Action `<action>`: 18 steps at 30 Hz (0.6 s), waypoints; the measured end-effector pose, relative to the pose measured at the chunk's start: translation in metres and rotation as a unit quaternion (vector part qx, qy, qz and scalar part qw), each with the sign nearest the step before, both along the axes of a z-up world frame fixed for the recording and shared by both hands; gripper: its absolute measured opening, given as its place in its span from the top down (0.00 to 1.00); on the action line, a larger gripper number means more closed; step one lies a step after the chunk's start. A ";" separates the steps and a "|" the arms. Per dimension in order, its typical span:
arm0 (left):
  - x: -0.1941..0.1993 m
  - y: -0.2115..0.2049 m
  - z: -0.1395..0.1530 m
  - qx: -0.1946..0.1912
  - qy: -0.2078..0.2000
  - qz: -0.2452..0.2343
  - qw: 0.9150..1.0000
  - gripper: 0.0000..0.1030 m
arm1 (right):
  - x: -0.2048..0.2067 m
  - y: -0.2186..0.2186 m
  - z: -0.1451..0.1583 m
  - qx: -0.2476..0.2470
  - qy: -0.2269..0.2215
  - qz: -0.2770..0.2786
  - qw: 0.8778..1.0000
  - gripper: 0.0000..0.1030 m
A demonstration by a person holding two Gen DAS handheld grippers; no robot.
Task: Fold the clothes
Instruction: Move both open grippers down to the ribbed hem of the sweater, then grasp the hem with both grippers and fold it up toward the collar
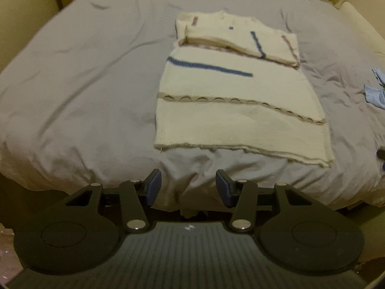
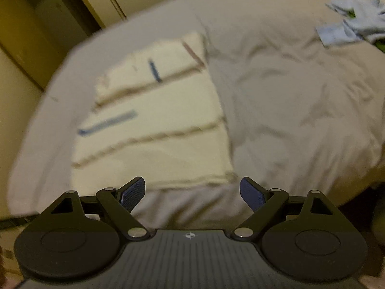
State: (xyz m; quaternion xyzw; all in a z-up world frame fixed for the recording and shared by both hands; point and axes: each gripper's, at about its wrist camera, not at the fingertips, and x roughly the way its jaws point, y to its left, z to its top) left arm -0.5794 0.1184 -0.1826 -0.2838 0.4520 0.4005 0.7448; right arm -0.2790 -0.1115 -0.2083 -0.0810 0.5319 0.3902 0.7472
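The cream sweater point(image 1: 238, 101) lies flat mid-bed point(image 1: 72, 84), sleeves folded in. Both claws, left point(image 1: 188, 187) and right point(image 2: 192, 193), gape empty near its hem. Soft, floppy knit; I'd pinch the hem corners.

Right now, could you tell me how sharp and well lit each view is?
Left wrist view: dim, yellowish, mildly soft; the sweater stripes stay readable. Right wrist view: heavy motion blur smears the sweater and bedsheet; only the right gripper looks crisp.

Cream striped sweater point(image 2: 154, 130) lay partly folded on the grey bedsheet point(image 2: 288, 110), right gripper point(image 2: 192, 192) spread wide near its hem, pale blue clothes point(image 2: 353, 21) far right of it.
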 end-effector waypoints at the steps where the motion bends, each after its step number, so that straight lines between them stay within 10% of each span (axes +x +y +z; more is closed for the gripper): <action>1: 0.003 0.010 -0.006 -0.009 0.001 -0.003 1.000 0.56 | 0.004 0.009 -0.009 -0.024 0.011 0.002 1.000 0.14; 8: 0.025 0.096 -0.065 -0.106 -0.002 -0.033 0.994 0.59 | 0.046 0.060 -0.063 -0.077 0.117 -0.010 0.990 0.19; 18: 0.026 0.184 -0.129 -0.198 -0.036 -0.045 0.978 0.62 | 0.091 0.087 -0.103 -0.095 0.132 -0.035 0.986 0.28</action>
